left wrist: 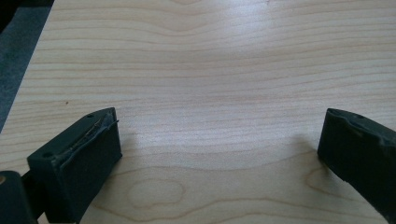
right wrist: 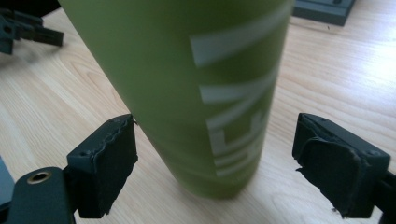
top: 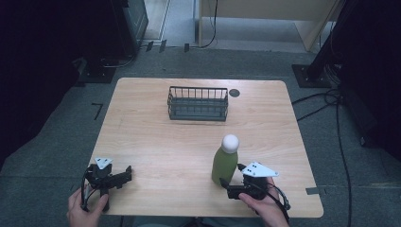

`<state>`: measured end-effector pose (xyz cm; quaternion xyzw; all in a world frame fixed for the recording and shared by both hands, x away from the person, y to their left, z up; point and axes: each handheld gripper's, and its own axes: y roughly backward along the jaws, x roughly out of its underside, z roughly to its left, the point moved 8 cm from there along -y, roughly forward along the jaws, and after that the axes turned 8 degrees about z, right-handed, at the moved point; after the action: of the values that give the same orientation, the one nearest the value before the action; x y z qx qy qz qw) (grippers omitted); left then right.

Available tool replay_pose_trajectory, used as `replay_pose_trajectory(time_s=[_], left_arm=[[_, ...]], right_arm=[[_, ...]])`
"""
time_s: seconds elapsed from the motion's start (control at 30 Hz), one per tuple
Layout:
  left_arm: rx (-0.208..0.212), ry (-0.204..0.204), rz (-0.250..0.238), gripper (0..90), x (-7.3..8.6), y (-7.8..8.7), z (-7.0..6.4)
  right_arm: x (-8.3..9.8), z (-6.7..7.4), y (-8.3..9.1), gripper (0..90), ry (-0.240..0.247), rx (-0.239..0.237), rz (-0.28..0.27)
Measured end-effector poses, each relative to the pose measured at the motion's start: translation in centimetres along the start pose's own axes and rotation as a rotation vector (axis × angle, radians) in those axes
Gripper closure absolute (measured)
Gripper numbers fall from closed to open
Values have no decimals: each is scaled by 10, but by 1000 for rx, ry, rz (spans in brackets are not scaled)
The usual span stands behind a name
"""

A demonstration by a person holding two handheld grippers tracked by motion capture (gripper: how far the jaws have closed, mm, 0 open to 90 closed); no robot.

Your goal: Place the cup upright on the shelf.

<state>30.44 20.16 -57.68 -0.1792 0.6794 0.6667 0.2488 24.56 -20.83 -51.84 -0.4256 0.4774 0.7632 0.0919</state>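
Note:
A green bottle (top: 224, 164) with a white round cap stands upright on the wooden table (top: 189, 142), right of centre near the front. My right gripper (top: 226, 185) is low at the bottle's base, open. In the right gripper view the bottle (right wrist: 187, 93) with white lettering stands between the two jaws, a gap showing on each side. My left gripper (top: 126, 174) rests near the table's front left corner, open; the left gripper view has bare wood (left wrist: 210, 93) between its jaws. A dark wire basket (top: 197, 103) stands at the back centre.
A dark round grommet (top: 234, 92) sits in the tabletop right of the basket. Cables run on the floor to the right (top: 326, 101). Dark equipment stands beyond the table's back left (top: 127, 23). The other gripper (right wrist: 28, 32) lies far left in the right gripper view.

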Motion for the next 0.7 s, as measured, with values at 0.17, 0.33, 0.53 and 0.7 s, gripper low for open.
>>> replay_pose_trajectory(time_s=[0.17, 0.33, 0.53, 0.7], left_arm=[[0, 0, 0, 0, 0, 0, 0], [0, 0, 0, 0, 0, 0, 0], [0, 0, 1, 0, 0, 0, 0], [0, 0, 1, 0, 0, 0, 0]], right_arm=[[-7, 4, -3, 161, 5, -1, -16], [-14, 8, -4, 185, 2, -4, -34], [-18, 9, -5, 178, 11, 5, -31], [-25, 10, -5, 169, 19, 6, -40]])
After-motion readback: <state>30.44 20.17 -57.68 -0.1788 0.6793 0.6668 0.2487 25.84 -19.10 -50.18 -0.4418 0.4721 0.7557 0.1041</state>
